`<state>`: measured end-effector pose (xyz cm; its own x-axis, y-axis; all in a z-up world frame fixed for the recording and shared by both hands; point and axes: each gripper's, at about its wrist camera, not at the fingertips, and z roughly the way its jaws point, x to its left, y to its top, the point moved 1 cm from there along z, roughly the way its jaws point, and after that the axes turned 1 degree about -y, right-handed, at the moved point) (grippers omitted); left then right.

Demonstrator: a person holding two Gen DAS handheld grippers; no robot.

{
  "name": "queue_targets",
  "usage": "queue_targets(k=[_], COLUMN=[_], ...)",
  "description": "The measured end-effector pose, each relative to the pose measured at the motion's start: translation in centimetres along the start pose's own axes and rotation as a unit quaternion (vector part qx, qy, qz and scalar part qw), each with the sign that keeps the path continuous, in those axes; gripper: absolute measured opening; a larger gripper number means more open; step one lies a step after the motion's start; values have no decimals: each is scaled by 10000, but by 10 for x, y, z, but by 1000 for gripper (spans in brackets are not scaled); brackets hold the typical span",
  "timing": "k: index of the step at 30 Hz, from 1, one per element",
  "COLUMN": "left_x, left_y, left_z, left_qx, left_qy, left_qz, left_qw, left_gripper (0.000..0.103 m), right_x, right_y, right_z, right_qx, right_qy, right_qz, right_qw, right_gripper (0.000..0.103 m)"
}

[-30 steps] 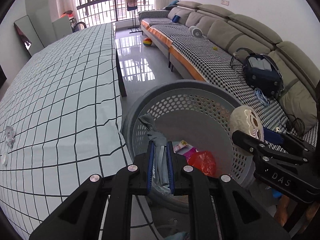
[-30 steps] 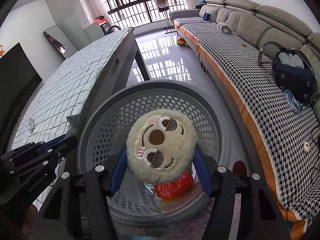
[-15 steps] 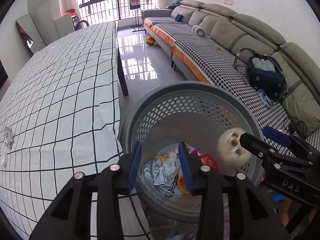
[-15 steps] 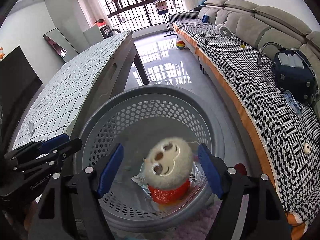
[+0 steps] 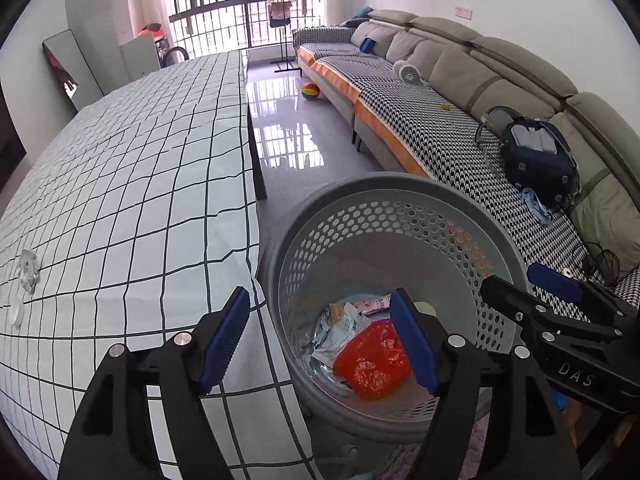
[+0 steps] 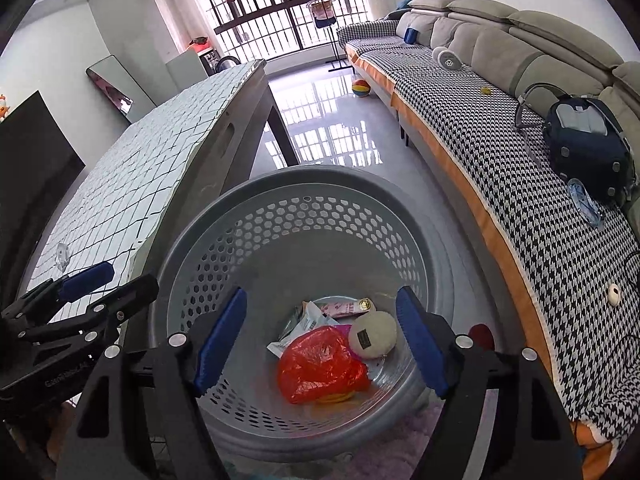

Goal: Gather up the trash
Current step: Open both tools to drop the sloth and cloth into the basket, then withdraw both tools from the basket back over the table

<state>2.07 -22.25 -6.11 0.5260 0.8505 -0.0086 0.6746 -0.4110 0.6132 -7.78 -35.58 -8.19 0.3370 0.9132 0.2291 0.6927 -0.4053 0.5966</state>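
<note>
Trash sits at the bottom of the grey perforated basket (image 6: 248, 240) — a crumpled red plastic bag (image 6: 320, 364), a round cream plush toy (image 6: 374, 334) touching it on the right, and pale wrappers (image 6: 308, 320) behind. Your right tool (image 6: 320, 344) hangs over the basket, its blue pads spread wide with nothing between them. Your left tool (image 5: 320, 340) is over the basket's near-left rim, its jaws opening and empty too. The basket stands on the floor just beside the worktop (image 5: 120, 180) with its checked cloth, where a small clear scrap (image 5: 28, 272) lies. Across the tiled floor runs a long sofa (image 5: 440, 136) with a dark bag (image 5: 536, 160) on it.
</note>
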Motion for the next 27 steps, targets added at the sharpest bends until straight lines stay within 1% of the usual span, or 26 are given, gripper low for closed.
queue_targets(k=[1,5,10,14,27], left_x=[1,6,11,14,37], left_y=[0,-3,-3,-3,-7], left_z=[0,-4,-7,-11,-35], left_qx=[-2,-27,-47,-102,-340], left_qy=[12,13,49,59,81], left_qz=[-2,-77,-136,-183,-351], left_qw=[10000,10000,9999,9998,9988], left_gripper=[71,77,77,82,84], right_x=[0,1,3,8,27], right_y=[0,0,-1,-1,0], right_z=[0,0,-1,-5,-21], right_qx=[2,-4,-1,-26,-184], right_qy=[-4,-18,-14,-14,-14], right_qz=[-5,-13,-24,-78,-270], right_qw=[10000,10000,10000,10000,9995], right_gripper=[74,74,74,74,74])
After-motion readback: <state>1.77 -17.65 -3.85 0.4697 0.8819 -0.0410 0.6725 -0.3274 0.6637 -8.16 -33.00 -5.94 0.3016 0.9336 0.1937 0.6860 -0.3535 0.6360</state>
